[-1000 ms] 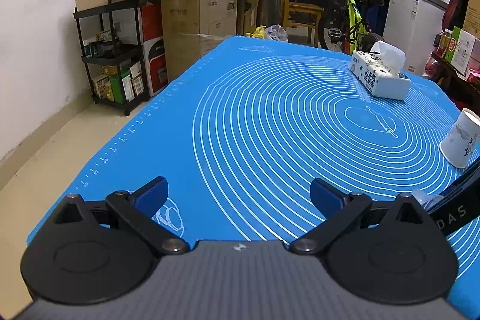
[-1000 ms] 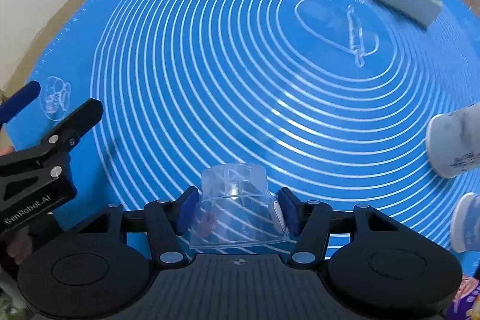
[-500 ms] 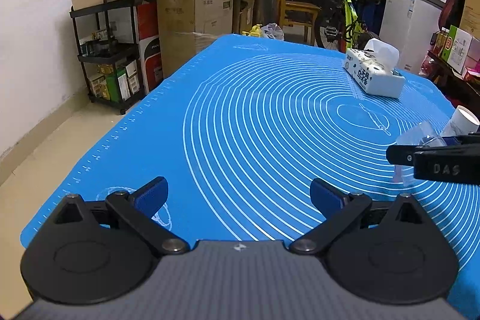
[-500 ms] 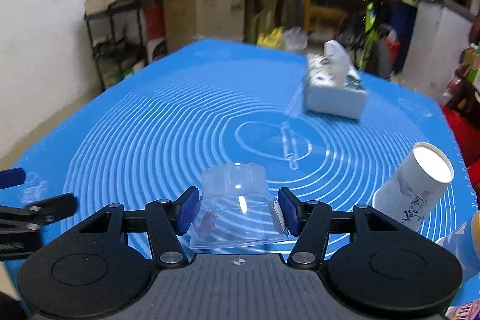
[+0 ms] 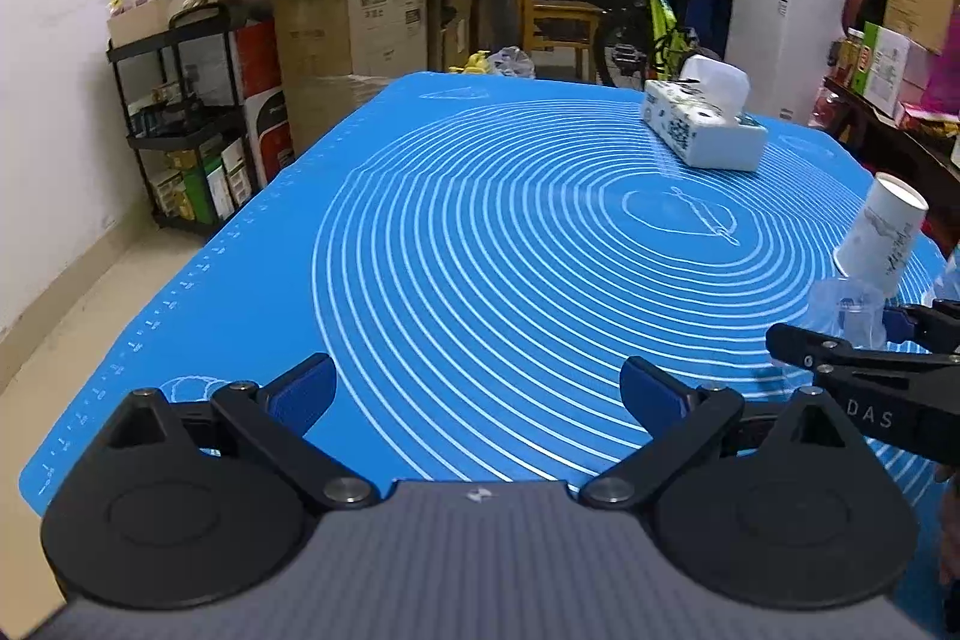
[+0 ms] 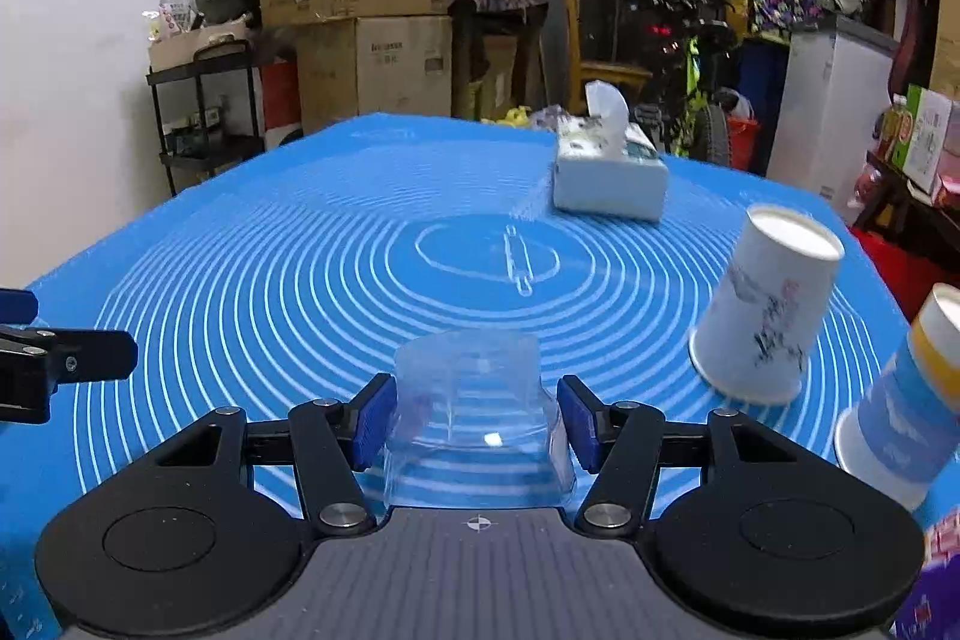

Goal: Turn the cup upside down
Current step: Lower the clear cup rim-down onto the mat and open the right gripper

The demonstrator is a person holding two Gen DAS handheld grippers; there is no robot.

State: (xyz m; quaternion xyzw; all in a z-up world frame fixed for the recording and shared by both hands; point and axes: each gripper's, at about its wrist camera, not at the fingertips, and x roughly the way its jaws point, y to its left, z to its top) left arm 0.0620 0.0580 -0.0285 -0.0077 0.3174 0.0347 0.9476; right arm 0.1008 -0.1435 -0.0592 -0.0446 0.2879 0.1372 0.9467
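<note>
- The clear plastic cup (image 6: 474,400) sits clamped between the blue pads (image 6: 373,421) of the right gripper (image 6: 477,421); its narrower closed end points up and away and its wide mouth faces down, near the gripper body.
- From the left wrist view the cup (image 5: 852,310) appears low over the blue mat (image 6: 300,280) on the tabletop; whether its rim already touches the mat cannot be told.
- Judged from this, the flip is nearly done and the step in hand is setting the cup down mouth-first.
- To do it well, the right gripper should level the rim against the mat before letting go, so the whole mouth lands at once and the cup does not rock.
- The thin walls probably flex under the pads, so a slow, even release should keep the cup from springing sideways.
- The white paper cup (image 6: 765,310) stands inverted just to the right, and a blue-banded cup (image 6: 906,400) beyond it; the pull-back should go straight rearward to avoid clipping either.
- The tissue box (image 6: 609,178) lies well apart, farther up the mat, and poses no risk.
- The left gripper (image 5: 477,391) hovers with jaws wide apart, holding nothing, and should keep clear.
</note>
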